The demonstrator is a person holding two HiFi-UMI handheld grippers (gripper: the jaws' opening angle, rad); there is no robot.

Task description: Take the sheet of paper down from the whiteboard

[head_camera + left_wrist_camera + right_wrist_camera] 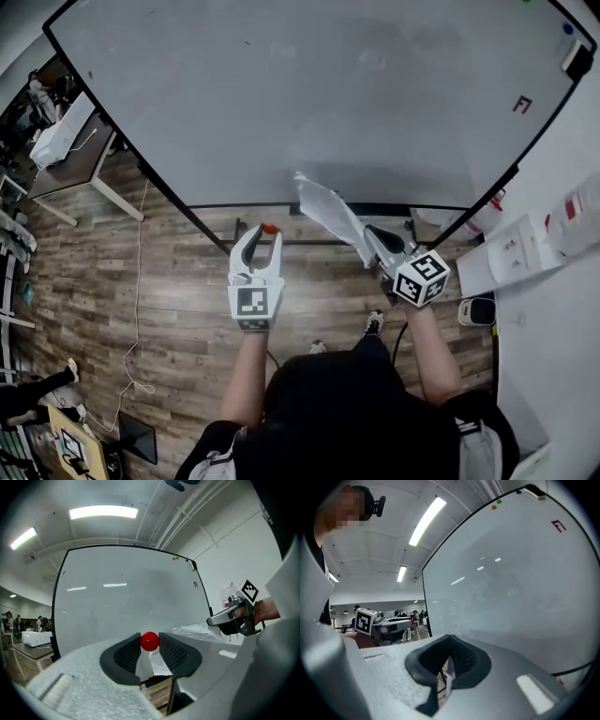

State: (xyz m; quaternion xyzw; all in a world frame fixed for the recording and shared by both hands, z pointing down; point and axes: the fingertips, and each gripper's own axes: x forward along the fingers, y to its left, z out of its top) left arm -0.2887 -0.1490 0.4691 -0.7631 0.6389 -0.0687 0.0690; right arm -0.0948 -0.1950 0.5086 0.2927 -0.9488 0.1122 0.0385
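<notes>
The whiteboard [309, 94] fills the upper head view, and no paper hangs on it. A crumpled white sheet of paper [328, 211] hangs off the board, in front of its lower edge, with my right gripper [367, 234] shut on its lower end. In the right gripper view the paper's thin edge [449, 677] shows pinched between the dark pads. My left gripper [269, 232], to the left of the sheet, is shut on a small red round magnet [270, 228]. In the left gripper view the magnet [149, 641] sits between the pads, with the paper [192, 631] beyond it.
A desk [66, 164] with a white device [61, 131] stands at the left. An eraser [577, 61] and a red mark [522, 104] are at the board's far corner. A white wall with notices [525, 248] is close on the right. People stand far off [410, 618].
</notes>
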